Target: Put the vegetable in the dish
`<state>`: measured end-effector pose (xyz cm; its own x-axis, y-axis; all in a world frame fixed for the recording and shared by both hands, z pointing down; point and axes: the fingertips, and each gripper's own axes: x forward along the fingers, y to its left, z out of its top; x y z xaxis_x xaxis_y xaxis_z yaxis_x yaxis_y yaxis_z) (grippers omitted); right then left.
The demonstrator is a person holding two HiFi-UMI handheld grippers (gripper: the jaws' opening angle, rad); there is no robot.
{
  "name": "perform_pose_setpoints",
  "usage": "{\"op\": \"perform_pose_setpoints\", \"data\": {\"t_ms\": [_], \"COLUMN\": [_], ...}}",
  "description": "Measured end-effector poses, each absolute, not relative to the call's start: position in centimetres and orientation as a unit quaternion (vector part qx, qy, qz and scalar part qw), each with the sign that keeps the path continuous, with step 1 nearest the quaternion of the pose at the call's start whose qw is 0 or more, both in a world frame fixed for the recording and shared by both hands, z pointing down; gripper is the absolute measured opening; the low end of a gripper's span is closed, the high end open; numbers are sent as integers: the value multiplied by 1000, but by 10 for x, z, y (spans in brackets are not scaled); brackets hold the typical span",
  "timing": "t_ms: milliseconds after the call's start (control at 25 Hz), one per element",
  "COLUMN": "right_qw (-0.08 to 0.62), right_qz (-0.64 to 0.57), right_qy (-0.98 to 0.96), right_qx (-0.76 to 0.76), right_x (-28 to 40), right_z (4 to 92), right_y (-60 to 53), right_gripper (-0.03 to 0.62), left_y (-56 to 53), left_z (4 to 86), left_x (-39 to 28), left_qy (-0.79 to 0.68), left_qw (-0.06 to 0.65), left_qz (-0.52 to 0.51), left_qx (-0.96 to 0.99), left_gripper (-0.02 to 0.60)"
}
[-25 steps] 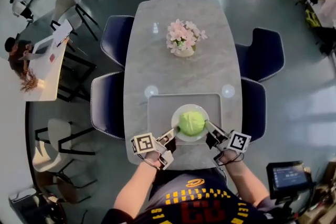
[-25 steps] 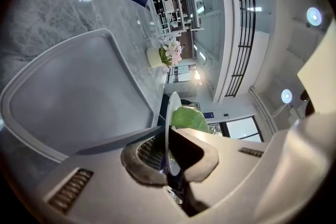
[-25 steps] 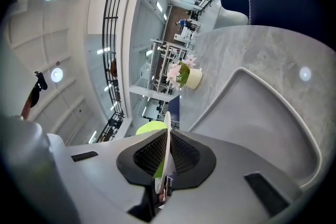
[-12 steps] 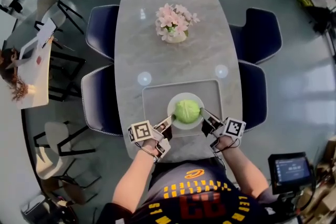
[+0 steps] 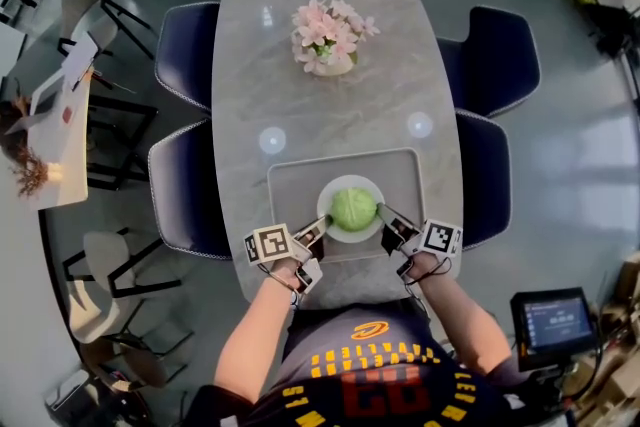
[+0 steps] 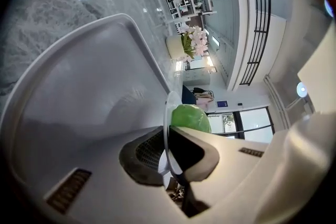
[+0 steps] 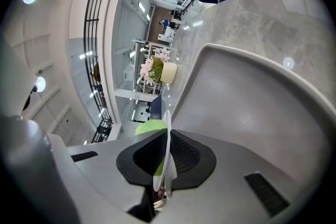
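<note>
A round green vegetable point(image 5: 352, 208) lies in a white dish point(image 5: 325, 210) over the near half of a grey tray point(image 5: 295, 177). My left gripper point(image 5: 322, 228) is shut on the dish's left rim and my right gripper point(image 5: 386, 218) on its right rim. In the left gripper view the thin rim point(image 6: 167, 113) runs edge-on between the jaws of that gripper point(image 6: 170, 150), the vegetable point(image 6: 190, 117) just beyond. The right gripper view shows the same: rim point(image 7: 168, 131), this gripper point(image 7: 167, 157), vegetable point(image 7: 148, 126). Whether the dish touches the tray I cannot tell.
A pot of pink flowers point(image 5: 328, 35) stands at the far middle of the marble table point(image 5: 240, 85). Two small round discs point(image 5: 272, 140) point(image 5: 419, 125) lie beyond the tray's corners. Dark blue chairs point(image 5: 180, 55) point(image 5: 500, 55) line both sides.
Both grippers stay shut on the dish, with the vegetable in it. The head view has shifted, and the dish sits slightly farther in over the tray.
</note>
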<state>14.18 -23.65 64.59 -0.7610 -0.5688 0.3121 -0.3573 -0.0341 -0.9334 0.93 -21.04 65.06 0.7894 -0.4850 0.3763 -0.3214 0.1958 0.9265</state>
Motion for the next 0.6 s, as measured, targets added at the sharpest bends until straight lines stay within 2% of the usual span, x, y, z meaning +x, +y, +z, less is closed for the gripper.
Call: {"op": "perform_pose_setpoints", "data": {"t_ms": [600], "right_qw": [41], "right_qz": [-694], "right_qy": [619], "right_qx": [-365], "right_x": [141], "right_z": [696], "right_y": [-241], "right_gripper": [20], "left_y": [-225], "left_z": [693], "left_x": [12], "left_qy": [-347], "left_qw": [714], "left_qz": [-14], "left_qx": [608], "left_gripper": [21]}}
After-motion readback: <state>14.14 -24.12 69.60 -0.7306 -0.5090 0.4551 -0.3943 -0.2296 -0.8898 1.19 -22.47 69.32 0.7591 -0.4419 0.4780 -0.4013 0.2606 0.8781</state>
